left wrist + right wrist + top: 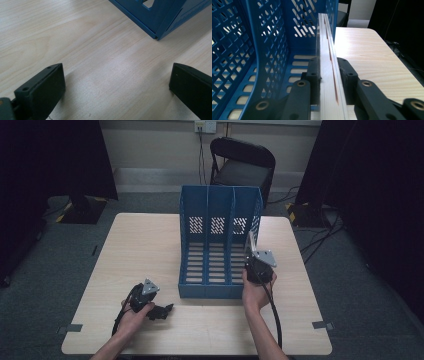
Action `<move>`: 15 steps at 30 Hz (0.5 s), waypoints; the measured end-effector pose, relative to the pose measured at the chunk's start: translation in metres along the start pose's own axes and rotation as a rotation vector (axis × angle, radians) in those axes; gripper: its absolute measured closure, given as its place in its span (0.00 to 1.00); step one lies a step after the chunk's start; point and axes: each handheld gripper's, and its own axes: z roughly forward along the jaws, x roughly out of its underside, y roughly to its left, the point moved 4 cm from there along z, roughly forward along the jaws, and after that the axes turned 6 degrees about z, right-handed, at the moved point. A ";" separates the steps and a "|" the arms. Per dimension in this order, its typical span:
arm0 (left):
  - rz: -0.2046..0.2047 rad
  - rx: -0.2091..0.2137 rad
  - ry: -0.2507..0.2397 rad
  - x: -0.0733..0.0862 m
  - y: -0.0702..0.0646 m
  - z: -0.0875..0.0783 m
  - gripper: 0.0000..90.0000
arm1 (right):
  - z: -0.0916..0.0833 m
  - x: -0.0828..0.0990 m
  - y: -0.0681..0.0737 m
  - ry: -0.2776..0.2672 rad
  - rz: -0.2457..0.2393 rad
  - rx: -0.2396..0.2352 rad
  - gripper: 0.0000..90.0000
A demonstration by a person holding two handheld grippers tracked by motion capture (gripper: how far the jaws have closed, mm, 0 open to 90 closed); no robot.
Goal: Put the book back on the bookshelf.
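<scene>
A blue three-slot file rack (pixel 220 200) stands on the middle of the wooden table (pixel 140 245). My right gripper (pixel 249 256) is at the rack's right front, shut on a thin white book (pixel 250 241) held upright on edge. In the right gripper view the book (pixel 329 45) runs edge-on between the two black pads (pixel 313 72) into the rightmost slot, next to a blue lattice divider (pixel 262 45). My left gripper (pixel 167 310) rests low near the rack's front left corner. Its jaws (pixel 117 80) stand wide open over bare wood, with the rack's corner (pixel 160 17) ahead.
A black folding chair (pixel 242 167) stands behind the table's far edge. Dark curtains hang at both sides of the room, and cables run over the floor at the right (pixel 320 237). Bare table lies left of the rack and along the near edge.
</scene>
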 end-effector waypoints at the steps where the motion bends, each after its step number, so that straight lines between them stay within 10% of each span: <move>1: 0.000 0.000 0.000 0.000 0.000 0.000 0.00 | 0.000 0.000 0.000 -0.003 0.001 0.001 0.80; 15: -0.001 0.000 -0.001 0.000 0.000 0.000 0.00 | -0.001 -0.004 -0.005 -0.001 0.009 -0.052 0.68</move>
